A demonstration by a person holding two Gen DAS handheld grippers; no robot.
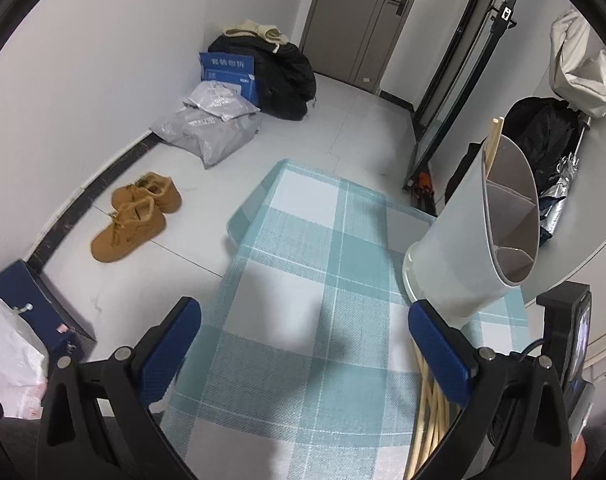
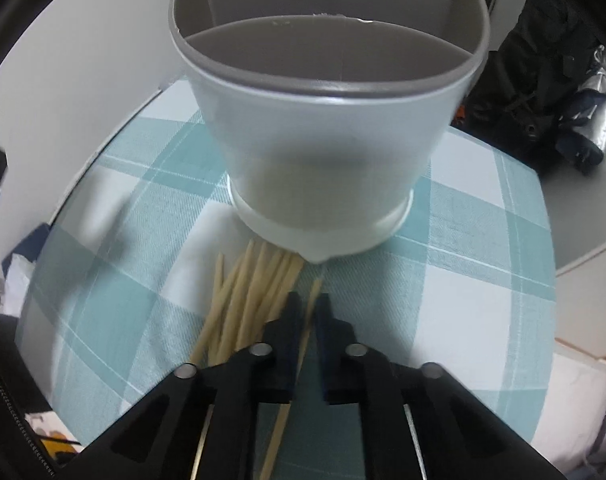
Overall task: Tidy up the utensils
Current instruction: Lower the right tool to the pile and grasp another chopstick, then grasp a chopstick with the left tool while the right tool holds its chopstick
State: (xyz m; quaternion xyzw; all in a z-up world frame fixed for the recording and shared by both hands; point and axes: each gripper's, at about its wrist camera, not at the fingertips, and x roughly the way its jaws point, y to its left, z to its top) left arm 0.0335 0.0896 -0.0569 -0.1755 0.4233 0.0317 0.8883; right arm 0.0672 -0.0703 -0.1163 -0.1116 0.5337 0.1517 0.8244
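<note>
A white utensil holder (image 1: 467, 240) (image 2: 323, 148) with grey inner dividers stands on the teal-and-white checked tablecloth (image 1: 303, 248) (image 2: 463, 280). One pale chopstick (image 1: 494, 136) sticks up out of its far compartment. Several loose chopsticks (image 2: 243, 300) (image 1: 427, 424) lie in a pile in front of the holder's base. My right gripper (image 2: 309, 305) points steeply down just right of the pile, shut on a single chopstick (image 2: 279, 436) that runs between its black fingers. My left gripper (image 1: 303, 340) hovers over the cloth, open, with nothing between its blue pads (image 1: 171, 352).
On the floor to the left of the table lie tan shoes (image 1: 135, 216), grey parcels (image 1: 211, 124), a blue box (image 1: 231, 74) and a black bag (image 1: 287, 76). A dark backpack (image 2: 543, 92) sits behind the table. A black device on a stand (image 1: 575, 340) is at the right.
</note>
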